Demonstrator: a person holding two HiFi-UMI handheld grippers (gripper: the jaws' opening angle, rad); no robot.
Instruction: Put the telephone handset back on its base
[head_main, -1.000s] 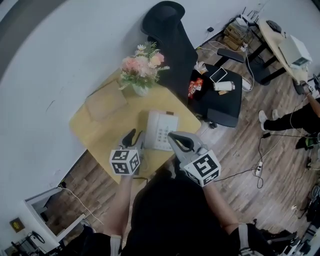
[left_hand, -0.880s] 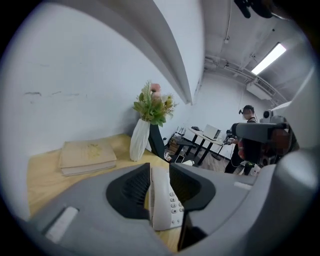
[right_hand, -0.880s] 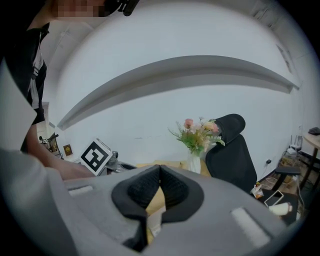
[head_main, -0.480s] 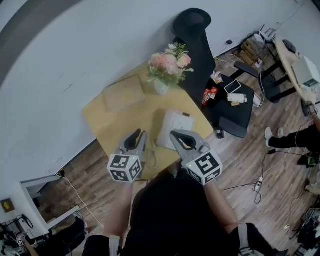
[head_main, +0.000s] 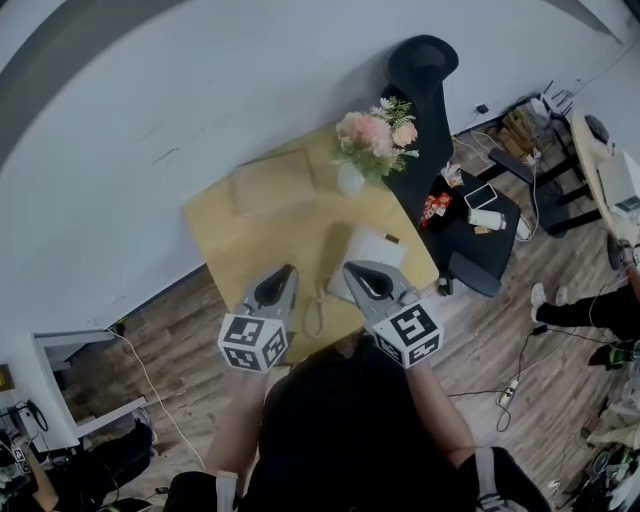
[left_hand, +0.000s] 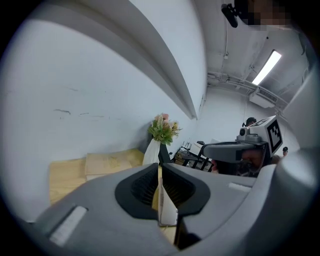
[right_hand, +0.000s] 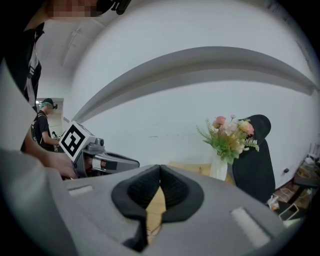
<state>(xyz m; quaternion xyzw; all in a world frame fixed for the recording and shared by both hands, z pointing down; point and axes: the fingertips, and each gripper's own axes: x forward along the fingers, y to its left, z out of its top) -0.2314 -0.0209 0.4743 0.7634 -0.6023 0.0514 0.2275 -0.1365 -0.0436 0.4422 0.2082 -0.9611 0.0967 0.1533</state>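
L tongs (left_hand: 160, 170) closing, only a narrow slit left, nothing gripped. R tongs (right_hand: 159, 172) pinched together, empty. White telephone (head_main: 372, 250) lies on yellow bench (head_main: 250, 235), near-right part, just beyond R tongs. Its curly cord (head_main: 314, 308) loops betw. both tongs. Handset vs base: can't tell apart.

The table (head_main: 225, 240) is pale wood, smooth and matt. At its far side lies a flat package (head_main: 272, 182) of dull brown paper or card. The telephone base (head_main: 375, 250) is white plastic with a slight sheen. The vase (head_main: 349, 180) looks white and glossy. The floor (head_main: 168, 335) is dark, grainy wood planking. The wall (head_main: 150, 110) is matt white paint with a few scuffs, and the chair (head_main: 422, 72) is matt black.
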